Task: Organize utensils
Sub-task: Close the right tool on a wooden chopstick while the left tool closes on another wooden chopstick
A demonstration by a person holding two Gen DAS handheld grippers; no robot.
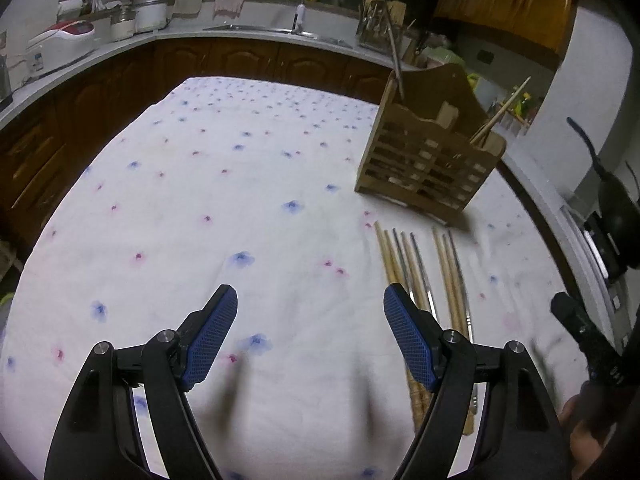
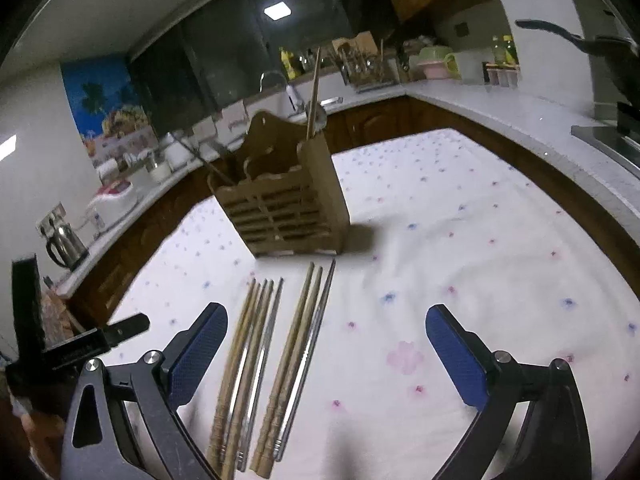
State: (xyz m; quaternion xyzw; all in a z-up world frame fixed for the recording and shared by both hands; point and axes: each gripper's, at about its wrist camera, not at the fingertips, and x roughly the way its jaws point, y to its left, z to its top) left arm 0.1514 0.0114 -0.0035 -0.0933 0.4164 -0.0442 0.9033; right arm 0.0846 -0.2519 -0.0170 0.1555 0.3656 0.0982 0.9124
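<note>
Left gripper (image 1: 310,312) jaws wide apart, empty, over flowered tablecloth (image 1: 200,220). No readable writing. Kitchen counter (image 1: 248,34) with sink behind. Chopsticks (image 2: 276,344) lie in two bunches on cloth, just before wooden holder (image 2: 288,204). Right gripper (image 2: 326,332) spread wide, holding nothing, chopsticks beside its left finger.

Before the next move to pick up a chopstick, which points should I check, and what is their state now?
1. Left hand-held gripper open, nothing between the jaws: ok.
2. Right hand-held gripper open and empty: ok.
3. Chopsticks lie flat on the tablecloth in two groups, in front of the right hand-held gripper: ok.
4. Wooden holder stands upright behind the chopsticks, with sticks already inside: ok.
5. Free room left in the holder's compartments: cannot tell.
6. Wooden and metal chopsticks lie close side by side, so taking only one: not ok.
</note>
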